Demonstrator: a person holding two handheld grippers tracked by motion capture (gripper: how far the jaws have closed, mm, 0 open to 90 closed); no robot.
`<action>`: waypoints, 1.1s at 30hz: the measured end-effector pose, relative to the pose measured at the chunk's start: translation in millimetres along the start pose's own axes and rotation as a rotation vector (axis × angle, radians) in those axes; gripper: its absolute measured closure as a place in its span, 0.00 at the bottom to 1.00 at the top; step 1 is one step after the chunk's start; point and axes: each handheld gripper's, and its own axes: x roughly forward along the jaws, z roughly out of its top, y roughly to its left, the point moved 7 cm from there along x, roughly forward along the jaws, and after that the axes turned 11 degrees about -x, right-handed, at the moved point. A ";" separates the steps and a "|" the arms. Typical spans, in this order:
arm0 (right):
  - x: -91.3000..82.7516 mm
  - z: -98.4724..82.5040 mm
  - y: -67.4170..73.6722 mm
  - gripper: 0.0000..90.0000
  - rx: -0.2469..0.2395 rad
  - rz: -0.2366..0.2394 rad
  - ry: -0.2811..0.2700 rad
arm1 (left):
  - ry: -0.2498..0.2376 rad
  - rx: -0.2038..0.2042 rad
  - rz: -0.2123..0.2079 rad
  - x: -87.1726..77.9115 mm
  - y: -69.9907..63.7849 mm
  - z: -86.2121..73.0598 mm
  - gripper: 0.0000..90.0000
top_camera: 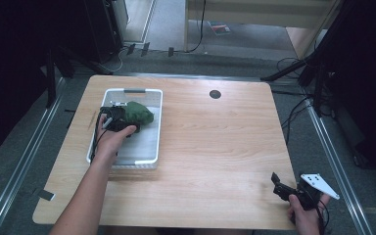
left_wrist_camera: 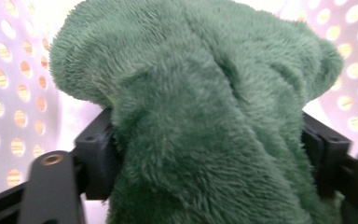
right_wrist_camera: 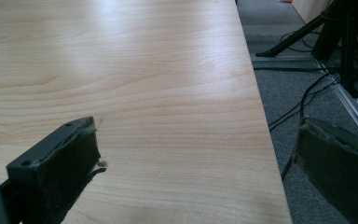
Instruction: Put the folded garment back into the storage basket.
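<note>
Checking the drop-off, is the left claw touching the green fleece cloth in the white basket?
Touching. In the left gripper view the green fleece cloth bulges between the left claw, its pile lying against both black jaws with no gap.
</note>
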 end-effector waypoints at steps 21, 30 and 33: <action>0.0 0.0 0.0 0.00 0.000 0.000 0.000 | -0.083 -0.026 -0.134 -33.4 -15.2 16.0 0.00; 0.2 0.0 0.0 0.00 0.000 -0.001 0.000 | -0.115 -0.012 -0.156 -55.1 -18.0 18.2 0.00; 0.2 0.0 0.1 0.00 0.000 -0.001 0.001 | -0.129 -0.008 -0.160 -62.4 -18.6 18.5 0.00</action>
